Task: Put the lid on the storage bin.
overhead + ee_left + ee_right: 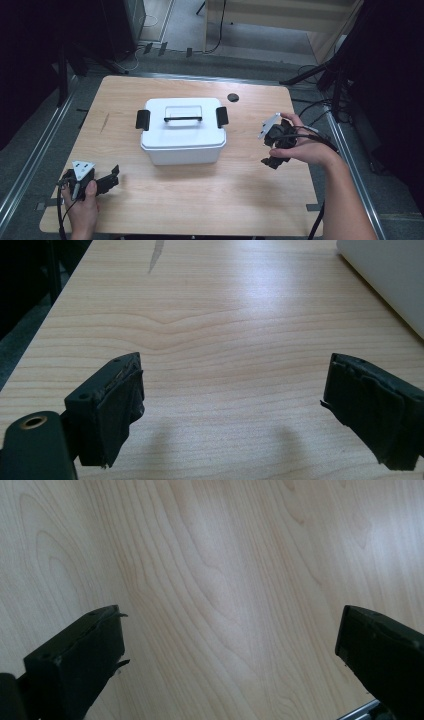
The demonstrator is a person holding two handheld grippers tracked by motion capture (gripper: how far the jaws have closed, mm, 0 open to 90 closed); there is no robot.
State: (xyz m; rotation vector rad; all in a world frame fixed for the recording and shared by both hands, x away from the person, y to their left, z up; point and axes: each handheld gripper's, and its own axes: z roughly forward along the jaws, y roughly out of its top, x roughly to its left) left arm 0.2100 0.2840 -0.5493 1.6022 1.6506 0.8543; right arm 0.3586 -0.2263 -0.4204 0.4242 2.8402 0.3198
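Note:
A white lidded box [182, 131] with a black handle and two black side latches stands in the middle of the wooden table [200, 200]. My left gripper [112, 177] rests low at the table's front left corner, open and empty, its jaws pointing toward the box. A corner of the box [390, 275] lies ahead to the right of the left gripper [232, 405]. My right gripper [274, 161] hangs to the right of the box, pointing down at the wood, open with nothing between its jaws. Bare wood lies under the right gripper [230, 650].
A small black round disc [233, 97] lies on the table behind the box. Metal rails run along both table sides. Cables and dark stands crowd the floor at the back and right. A grey mark [156, 255] streaks the wood at the left.

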